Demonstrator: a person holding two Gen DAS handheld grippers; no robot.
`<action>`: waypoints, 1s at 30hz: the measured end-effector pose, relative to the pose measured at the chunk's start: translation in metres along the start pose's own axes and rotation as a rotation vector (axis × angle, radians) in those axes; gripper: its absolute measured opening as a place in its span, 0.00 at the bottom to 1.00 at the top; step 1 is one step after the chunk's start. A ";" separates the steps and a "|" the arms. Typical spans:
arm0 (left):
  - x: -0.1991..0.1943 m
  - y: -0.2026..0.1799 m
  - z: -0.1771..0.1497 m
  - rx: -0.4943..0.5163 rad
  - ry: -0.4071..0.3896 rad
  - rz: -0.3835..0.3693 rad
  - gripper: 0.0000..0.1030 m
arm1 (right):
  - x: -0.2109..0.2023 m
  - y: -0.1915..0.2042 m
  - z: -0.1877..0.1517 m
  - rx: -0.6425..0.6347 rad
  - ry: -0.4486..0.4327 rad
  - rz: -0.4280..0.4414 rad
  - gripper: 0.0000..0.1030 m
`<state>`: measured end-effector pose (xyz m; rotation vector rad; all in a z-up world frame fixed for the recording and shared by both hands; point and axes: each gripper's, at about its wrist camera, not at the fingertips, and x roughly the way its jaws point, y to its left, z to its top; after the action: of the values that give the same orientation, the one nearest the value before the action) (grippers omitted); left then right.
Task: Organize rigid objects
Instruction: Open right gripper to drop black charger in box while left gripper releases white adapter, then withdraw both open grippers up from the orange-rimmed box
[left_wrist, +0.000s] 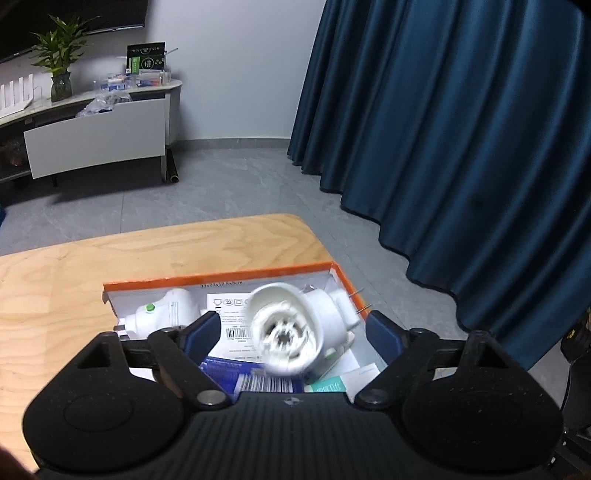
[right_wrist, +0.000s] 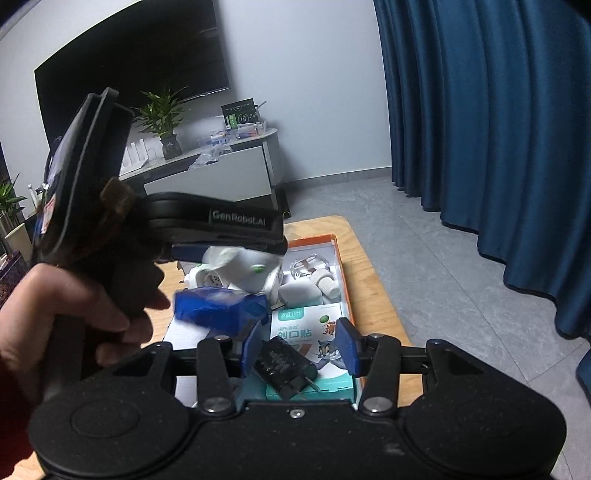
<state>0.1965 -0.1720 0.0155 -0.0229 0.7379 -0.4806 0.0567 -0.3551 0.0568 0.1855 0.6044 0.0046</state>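
Most of the hard goods already lay in the orange cardboard box (left_wrist: 343, 280) on the plywood bench (left_wrist: 147, 251) — little seemed left. My left gripper (left_wrist: 293, 328) gaped wide around a blurred, glossy white plug-in device (left_wrist: 291, 325), ungripped; my right gripper (right_wrist: 297, 349) stood part-open around a ribbed black adapter (right_wrist: 282, 369), loose.

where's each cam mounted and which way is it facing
Left wrist: on the left claw, angled down over the orange box on the wooden table; its own blue fingers show.
Right wrist: on the right claw, angled down at the same box from nearer; its fingers, the left claw and the hand holding it show.
Shared: box, white plug-in devices, curtain, cabinet.
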 end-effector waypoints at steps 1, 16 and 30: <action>-0.004 0.001 0.000 -0.002 -0.005 -0.002 0.87 | -0.001 0.000 0.000 0.002 -0.002 0.000 0.53; -0.085 0.002 -0.036 -0.016 -0.040 0.084 0.95 | -0.032 0.007 -0.010 -0.016 -0.018 0.001 0.67; -0.117 0.004 -0.091 -0.058 0.037 0.189 1.00 | -0.056 0.016 -0.029 -0.067 0.011 0.004 0.75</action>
<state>0.0647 -0.1048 0.0218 0.0022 0.7818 -0.2796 -0.0051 -0.3380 0.0681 0.1218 0.6140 0.0296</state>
